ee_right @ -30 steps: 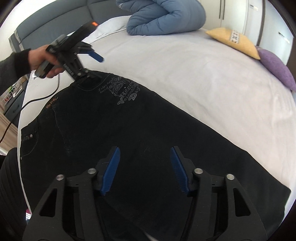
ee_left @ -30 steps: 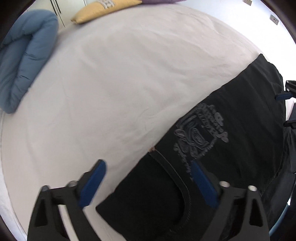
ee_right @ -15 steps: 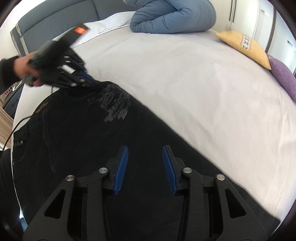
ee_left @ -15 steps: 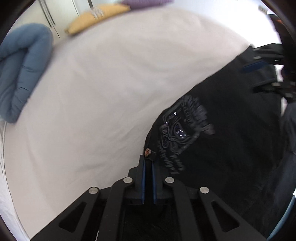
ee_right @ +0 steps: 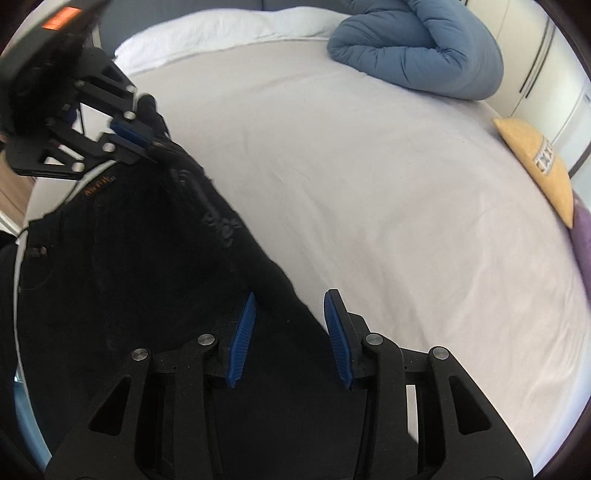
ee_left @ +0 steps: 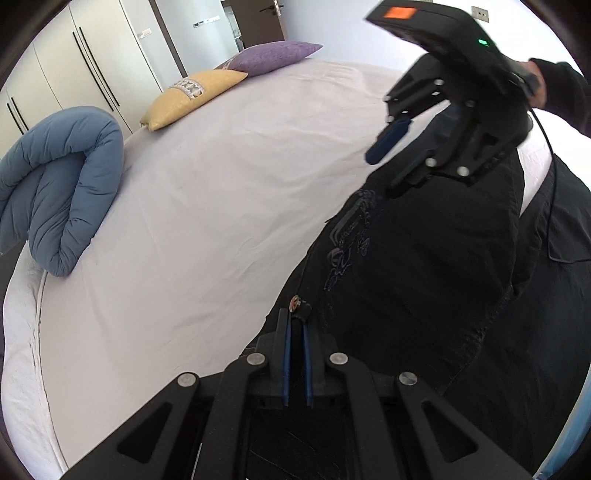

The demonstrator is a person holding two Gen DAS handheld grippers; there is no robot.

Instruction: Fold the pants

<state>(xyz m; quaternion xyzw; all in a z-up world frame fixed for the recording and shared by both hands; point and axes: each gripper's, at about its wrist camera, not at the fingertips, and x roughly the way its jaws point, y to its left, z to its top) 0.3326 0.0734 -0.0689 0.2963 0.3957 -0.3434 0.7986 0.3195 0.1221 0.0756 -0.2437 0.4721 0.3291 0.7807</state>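
Note:
Black pants [ee_left: 424, 266] with an embroidered crest lie across the white bed sheet [ee_left: 207, 206]. My left gripper [ee_left: 295, 325] is shut on the pants' waist edge by a small rivet and lifts it. In the right wrist view the left gripper [ee_right: 155, 142] holds the raised corner of the pants [ee_right: 129, 266]. My right gripper [ee_right: 290, 306] is open, its blue pads on either side of the pants' far edge, with cloth between them. In the left wrist view the right gripper [ee_left: 402, 147] hangs over the pants, one blue pad showing.
A rolled blue duvet [ee_left: 59, 192] lies at the sheet's far side, also in the right wrist view [ee_right: 417, 51]. A yellow pillow [ee_left: 192, 96] and a purple pillow [ee_left: 273, 55] lie by white wardrobes [ee_left: 74, 70]. White pillows [ee_right: 221, 33] sit at the headboard.
My left gripper closed on the pants' waist edge and lifted it. My right gripper moved along the pants toward the left one, its jaws a little narrower than a second ago.

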